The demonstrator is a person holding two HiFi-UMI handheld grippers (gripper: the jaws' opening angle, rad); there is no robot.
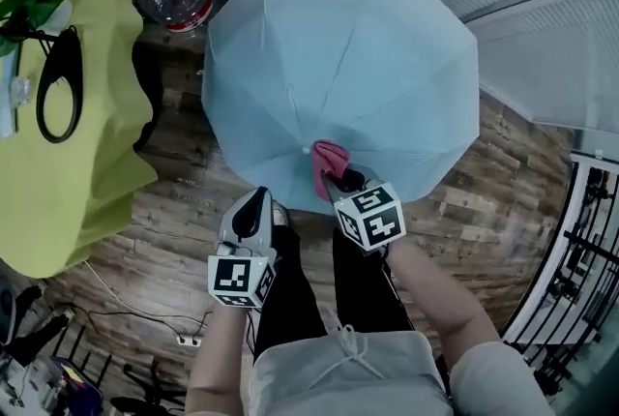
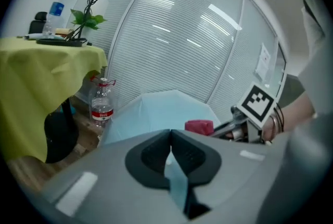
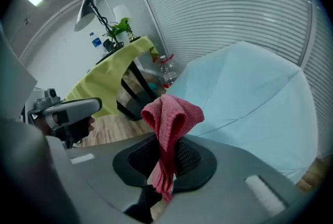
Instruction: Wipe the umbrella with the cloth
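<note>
Umbrella [image 1: 348, 66]: L gripper [image 2: 170, 139]; cloth [image 3: 169, 113]: R gripper [image 3: 164, 158].

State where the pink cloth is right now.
In the head view, the cloth is centre frame, held in the right gripper, over the near edge of the open umbrella.

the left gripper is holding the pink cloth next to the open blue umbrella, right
Not quite: the right gripper, not the left, is holding the pink cloth, shut on it next to the open blue umbrella. The right gripper view shows the cloth bunched between its jaws.
</note>
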